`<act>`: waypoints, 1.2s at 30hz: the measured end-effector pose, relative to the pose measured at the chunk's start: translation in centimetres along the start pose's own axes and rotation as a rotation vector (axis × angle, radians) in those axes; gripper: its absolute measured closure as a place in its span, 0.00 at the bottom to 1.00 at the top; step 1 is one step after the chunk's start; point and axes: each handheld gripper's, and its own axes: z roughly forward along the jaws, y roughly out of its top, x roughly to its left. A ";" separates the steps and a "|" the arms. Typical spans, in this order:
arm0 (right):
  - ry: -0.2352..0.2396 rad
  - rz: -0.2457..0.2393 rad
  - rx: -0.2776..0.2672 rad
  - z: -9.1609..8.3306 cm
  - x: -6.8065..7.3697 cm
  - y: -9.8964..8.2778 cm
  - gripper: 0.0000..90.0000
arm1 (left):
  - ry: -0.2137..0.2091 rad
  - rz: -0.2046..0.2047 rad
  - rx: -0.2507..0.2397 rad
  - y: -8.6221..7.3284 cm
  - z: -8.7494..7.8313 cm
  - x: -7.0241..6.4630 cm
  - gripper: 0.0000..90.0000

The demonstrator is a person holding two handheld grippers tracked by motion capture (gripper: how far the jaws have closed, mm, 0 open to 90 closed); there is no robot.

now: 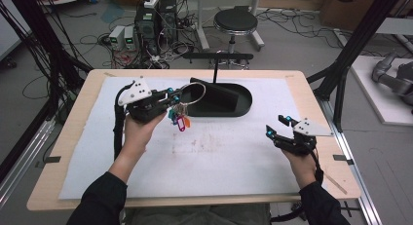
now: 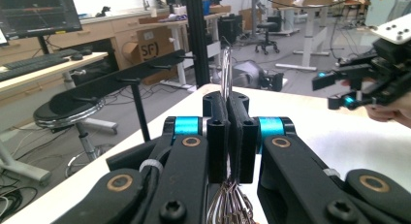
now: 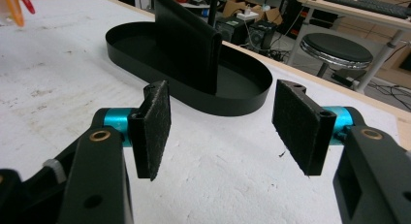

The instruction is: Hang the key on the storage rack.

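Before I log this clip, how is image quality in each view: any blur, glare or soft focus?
High view: evenly lit, slightly soft, so the coloured tags on the large metal key ring blur together. Left gripper view: the shut left claw looks sharp, the ring's wire edge glints, the background is soft. Right gripper view: the open right claw pads are crisp, the black oval tray is clear, with no glare.

My left gripper (image 2: 227,136) has its jaws clamped flat on a thin silver wire key ring (image 2: 226,71), the loop sticking up past the pads. My other black gripper (image 2: 361,83) hangs far right over the white table (image 2: 334,136).
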 end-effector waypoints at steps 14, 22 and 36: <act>-0.003 0.004 -0.003 -0.1 -0.1 0.0 0.44 | 0.050 -0.018 -0.001 0.7 1.7 2.2 0.96; -0.006 0.001 -0.008 -0.1 -0.2 0.0 0.44 | 0.082 -0.044 0.015 0.3 2.5 3.8 0.96; -0.008 0.008 -0.007 -0.1 -0.2 0.0 0.44 | 0.135 -0.080 0.016 -0.9 3.6 5.5 0.97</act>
